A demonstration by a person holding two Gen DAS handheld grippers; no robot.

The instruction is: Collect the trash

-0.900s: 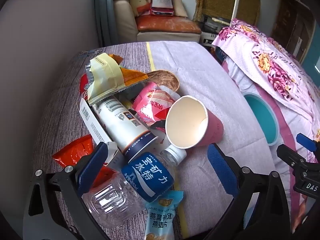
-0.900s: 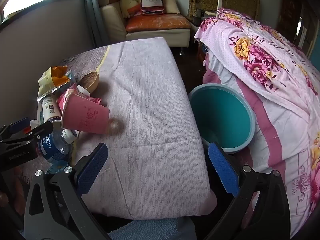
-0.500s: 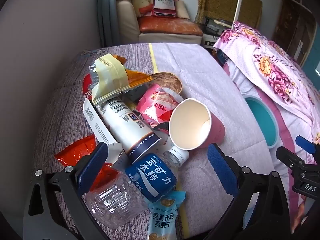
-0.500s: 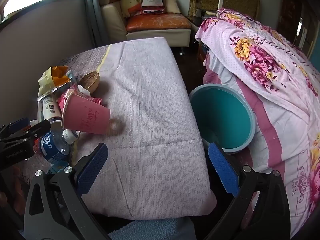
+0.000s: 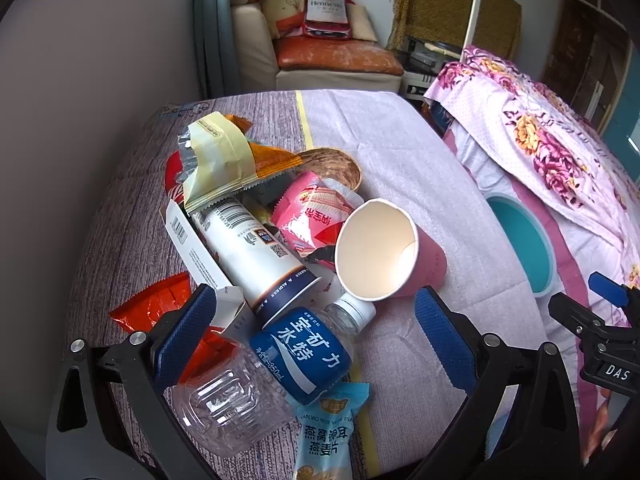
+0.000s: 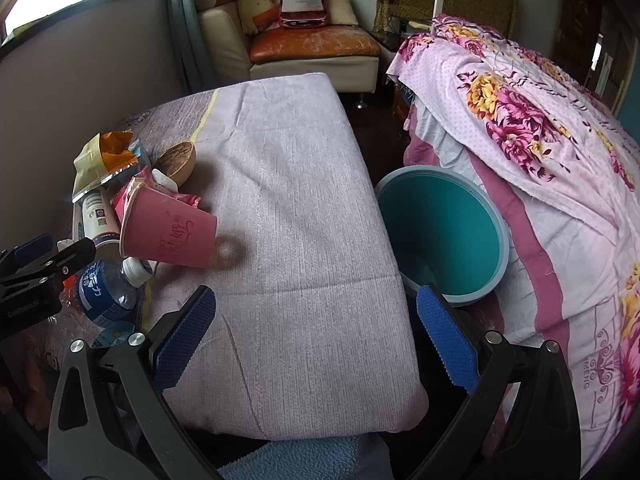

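Observation:
A heap of trash lies on the cloth-covered table (image 5: 400, 152). In it are a pink paper cup (image 5: 384, 252) on its side, a clear water bottle with a blue label (image 5: 280, 360), a white and navy bottle (image 5: 256, 256), a pink snack wrapper (image 5: 312, 212), a yellow wrapper (image 5: 220, 160) and an orange wrapper (image 5: 156, 304). My left gripper (image 5: 316, 328) hangs open over the water bottle, touching nothing. My right gripper (image 6: 316, 328) stands open above bare cloth, between the pink cup (image 6: 168, 232) and the teal bin (image 6: 444, 232).
A wooden bowl (image 5: 332, 168) sits behind the heap. The teal bin (image 5: 524, 240) stands on the floor between the table and a bed with a floral cover (image 6: 540, 140). A sofa (image 6: 312, 48) is at the back. A grey wall (image 5: 100, 80) borders the table's left side.
The left wrist view has shifted slightly: the trash heap sits a little further right and higher in frame. The right gripper's view is nearly unchanged. Both grippers stay open.

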